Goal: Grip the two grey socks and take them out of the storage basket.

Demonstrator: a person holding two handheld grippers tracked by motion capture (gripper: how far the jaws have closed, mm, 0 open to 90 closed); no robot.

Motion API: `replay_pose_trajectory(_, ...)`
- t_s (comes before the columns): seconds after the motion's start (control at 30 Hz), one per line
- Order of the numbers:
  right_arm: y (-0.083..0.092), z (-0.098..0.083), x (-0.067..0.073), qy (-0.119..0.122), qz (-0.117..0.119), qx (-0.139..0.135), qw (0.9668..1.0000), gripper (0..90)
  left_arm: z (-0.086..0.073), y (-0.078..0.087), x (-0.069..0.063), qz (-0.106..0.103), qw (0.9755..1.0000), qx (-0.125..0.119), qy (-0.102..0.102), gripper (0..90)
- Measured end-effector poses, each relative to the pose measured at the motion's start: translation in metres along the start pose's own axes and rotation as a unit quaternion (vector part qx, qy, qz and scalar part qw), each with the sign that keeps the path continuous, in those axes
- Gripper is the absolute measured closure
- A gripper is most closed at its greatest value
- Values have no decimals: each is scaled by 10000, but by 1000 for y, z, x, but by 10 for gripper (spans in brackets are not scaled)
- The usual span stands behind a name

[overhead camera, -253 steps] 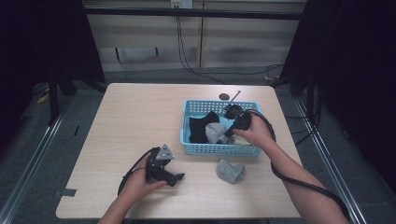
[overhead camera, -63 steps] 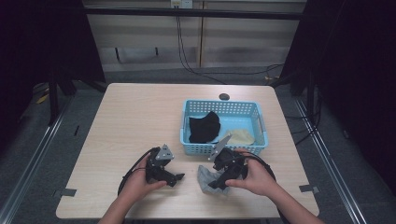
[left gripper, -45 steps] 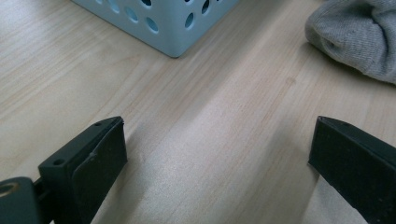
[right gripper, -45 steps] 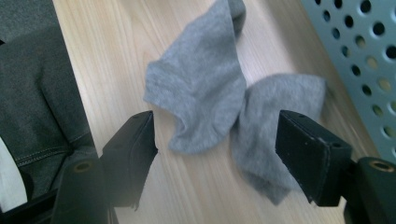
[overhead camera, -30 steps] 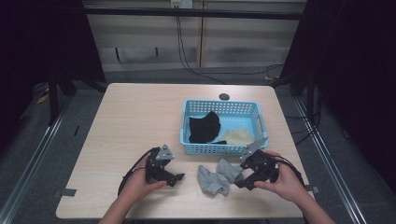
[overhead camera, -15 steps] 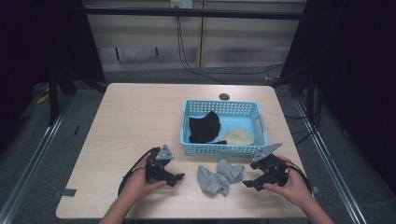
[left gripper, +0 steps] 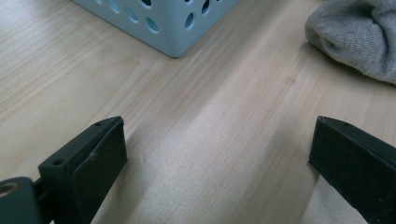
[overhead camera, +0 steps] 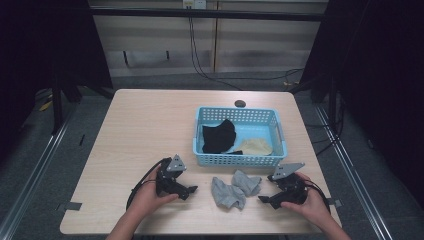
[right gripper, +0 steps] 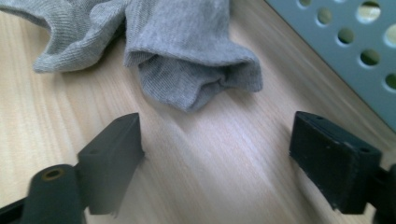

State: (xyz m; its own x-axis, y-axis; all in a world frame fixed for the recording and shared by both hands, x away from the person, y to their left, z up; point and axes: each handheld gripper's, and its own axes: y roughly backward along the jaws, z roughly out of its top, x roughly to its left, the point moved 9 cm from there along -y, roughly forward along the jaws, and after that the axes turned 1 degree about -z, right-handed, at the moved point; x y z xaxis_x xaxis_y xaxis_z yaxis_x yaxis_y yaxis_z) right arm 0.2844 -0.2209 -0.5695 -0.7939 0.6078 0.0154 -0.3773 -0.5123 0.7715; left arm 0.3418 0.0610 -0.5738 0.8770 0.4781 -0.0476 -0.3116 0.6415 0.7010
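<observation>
The grey socks (overhead camera: 235, 187) are left near the tabletop's (overhead camera: 145, 125) front edge, just beside the right gripper (overhead camera: 265, 199), whose empty fingers (right gripper: 331, 158) have just been opened wide; the left gripper (overhead camera: 189, 191) is likewise held wide and empty.

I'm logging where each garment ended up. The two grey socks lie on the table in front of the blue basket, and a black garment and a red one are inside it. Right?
Not quite. The grey socks do lie on the table in front of the blue basket, and the black garment is inside it, but the piece beside that is cream-coloured, not red. The high view shows this.
</observation>
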Motion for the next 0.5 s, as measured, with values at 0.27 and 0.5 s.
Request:
replay_pose_trajectory(0.27, -2, -2, 0, -89, -60, -610, 9981, 133, -1, 0, 1, -2, 10000, 37, -47, 34)
replay_pose_trajectory(0.5, -2, -2, 0, -121, -74, -610, 9980, 133, -1, 0, 1, -3, 10000, 42, -51, 34)
